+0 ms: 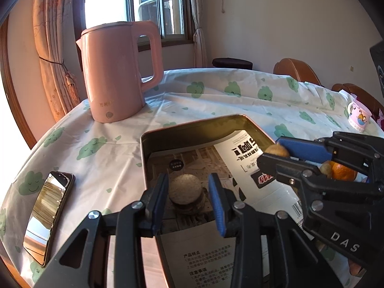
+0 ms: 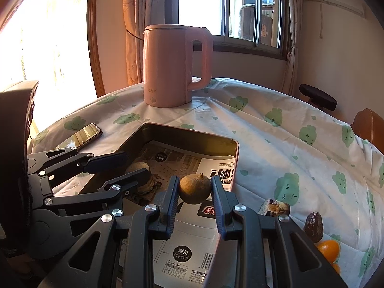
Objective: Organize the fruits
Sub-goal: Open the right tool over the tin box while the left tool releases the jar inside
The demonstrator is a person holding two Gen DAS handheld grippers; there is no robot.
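Note:
A rectangular metal tin (image 1: 192, 126) (image 2: 189, 133) lined with printed paper stands on the table. On its floor sits a round pale cake (image 1: 184, 188) (image 2: 139, 166). My left gripper (image 1: 189, 182) (image 2: 135, 165) straddles it, and a gap shows at the right-hand pad, so it stands open. My right gripper (image 2: 195, 192) (image 1: 278, 154) is shut on a small brown round fruit (image 2: 195, 188) (image 1: 277, 150), held above the tin's near right part.
On the flowered tablecloth behind the tin stands a pink kettle (image 1: 115, 72) (image 2: 172, 67), with a phone (image 1: 48, 216) (image 2: 84, 134) to its left. Right of the tin lie oranges (image 2: 328, 249) (image 1: 343, 170), a dark date (image 2: 313, 223) and a cake piece (image 2: 273, 207). A mug (image 1: 358, 115) stands far right.

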